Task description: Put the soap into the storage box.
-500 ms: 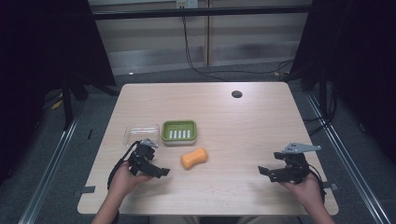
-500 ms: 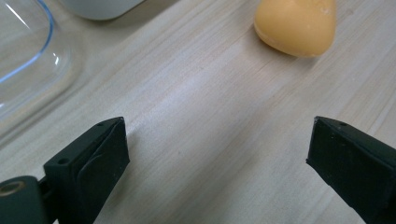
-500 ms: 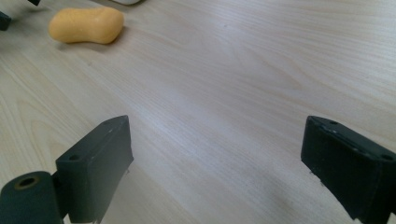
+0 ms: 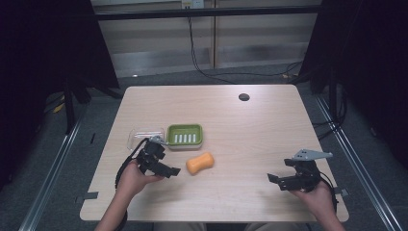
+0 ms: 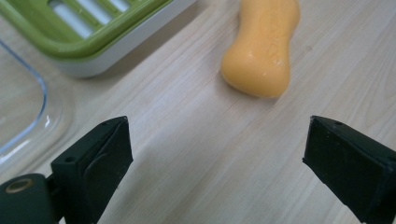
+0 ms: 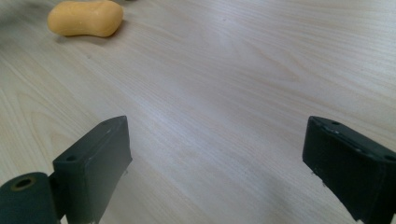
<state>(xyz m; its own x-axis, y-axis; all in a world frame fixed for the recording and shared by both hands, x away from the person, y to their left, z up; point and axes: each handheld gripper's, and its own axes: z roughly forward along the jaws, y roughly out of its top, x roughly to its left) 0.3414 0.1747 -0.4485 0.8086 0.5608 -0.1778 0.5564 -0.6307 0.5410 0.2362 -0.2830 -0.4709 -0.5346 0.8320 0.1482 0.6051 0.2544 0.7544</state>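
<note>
The wooden table [image 4: 250, 134] took up most of the scene, pale and bare over its right half, with a small dark round cap [image 4: 244, 97] set into it at about twelve o'clock from the centre. Toward nine o'clock from the middle sat the green soap dish [image 4: 184, 136], a slatted green tray on a white base, and it held nothing. Just beside it, at its nine o'clock, lay a clear plastic lid [image 4: 139, 137], flat on the wood and also holding nothing.

The orange soap bar [image 4: 199, 163] lay on the bare table at about five o'clock from the dish, near it but not touching, tilted a little. Nothing stood between the bar and the left gripper [image 4: 166, 169], which the person's hand held low over the table at the bar's nine o'clock, close by. In the left gripper view its jaws stood wide apart with only wood grain between them, the bar [image 5: 261, 46] ahead at one o'clock and the dish's corner [image 5: 93, 32] at eleven.

The right gripper [image 4: 276, 180] was well apart, near the table's front right edge, jaws likewise spread wide over bare wood. From the right gripper view the bar [image 6: 86, 18] showed far off at eleven o'clock.
</note>
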